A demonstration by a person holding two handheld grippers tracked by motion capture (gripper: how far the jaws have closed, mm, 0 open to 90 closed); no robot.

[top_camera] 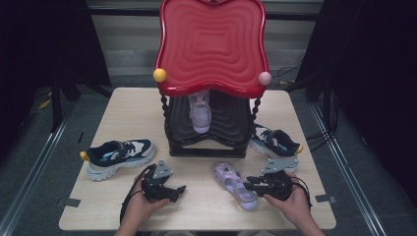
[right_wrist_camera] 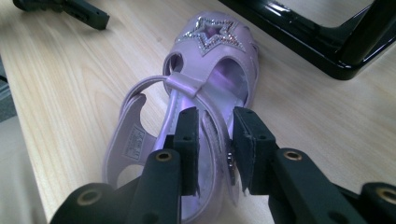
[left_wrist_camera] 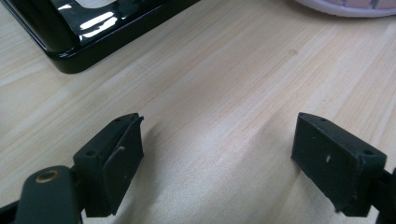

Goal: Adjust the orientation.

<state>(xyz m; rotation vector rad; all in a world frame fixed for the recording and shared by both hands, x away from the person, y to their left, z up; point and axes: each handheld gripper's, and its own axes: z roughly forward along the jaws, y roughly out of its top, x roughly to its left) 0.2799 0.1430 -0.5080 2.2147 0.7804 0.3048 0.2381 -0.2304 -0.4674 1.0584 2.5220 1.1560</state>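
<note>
My right gripper (right_wrist_camera: pixel 215 149) pinches the lilac sandal's (right_wrist_camera: pixel 205 88) soft heel strap, apparently light and floppy; my left gripper (left_wrist_camera: pixel 217 154) waits, jaws spread.

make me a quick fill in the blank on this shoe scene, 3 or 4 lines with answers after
1. The right gripper has its fingers closed on the side strap of the ____ sandal.
2. The left gripper rests on the table with its fingers ____.
3. The matching sandal sits on the black shelf, under the ____ top.
4. A navy and white ____ lies at the table's left.

Missing words: purple; open; red; sneaker
</note>
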